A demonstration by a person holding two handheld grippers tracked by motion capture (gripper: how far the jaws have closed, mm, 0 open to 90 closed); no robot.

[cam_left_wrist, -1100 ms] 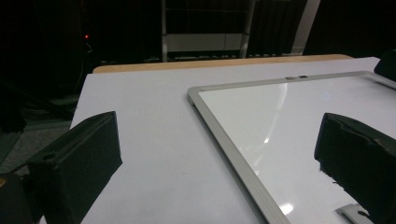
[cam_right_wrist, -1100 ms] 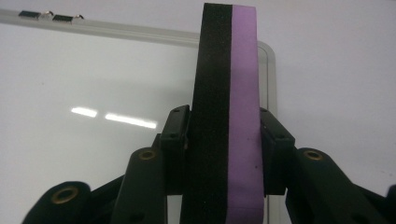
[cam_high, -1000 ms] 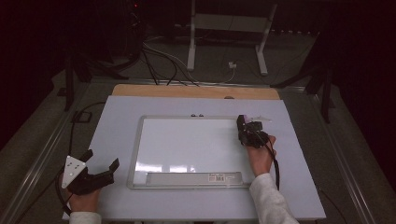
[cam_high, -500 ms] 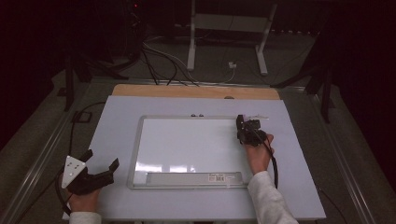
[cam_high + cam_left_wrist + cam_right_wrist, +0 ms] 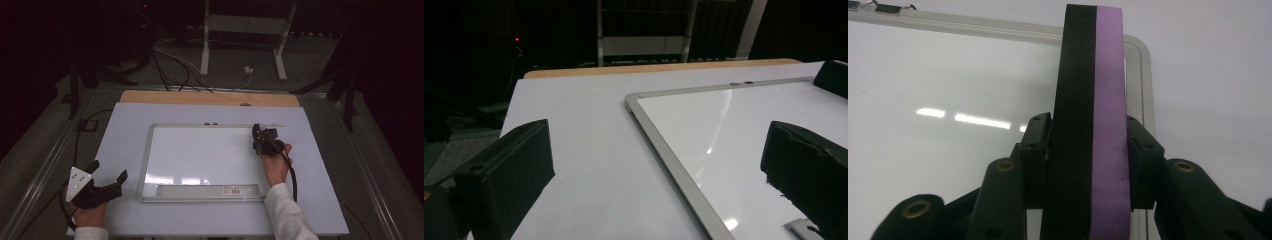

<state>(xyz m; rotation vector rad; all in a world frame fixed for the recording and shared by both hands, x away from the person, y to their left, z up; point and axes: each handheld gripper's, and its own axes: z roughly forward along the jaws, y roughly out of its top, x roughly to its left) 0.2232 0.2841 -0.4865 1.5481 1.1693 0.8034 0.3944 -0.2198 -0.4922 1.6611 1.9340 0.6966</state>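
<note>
Lying flat on the pale lilac desk (image 5: 125, 125): a rectangular white dry-erase board with a silver metal frame (image 5: 200, 155), a grey strip with a small label along its near edge. Right tool (image 5: 262, 136) near the board's far right corner, jaws closed on a slab-shaped eraser with a black felt face and a purple foam back (image 5: 1093, 120), gripped by its two broad faces and pointing toward the rounded frame corner. Left tool (image 5: 106, 174) held by a hand (image 5: 89, 216) at the desk's near left corner, well apart from the board, jaws spread wide and gripping nothing. Dark floor with cables and a white stand beyond the desk's wooden far edge.
</note>
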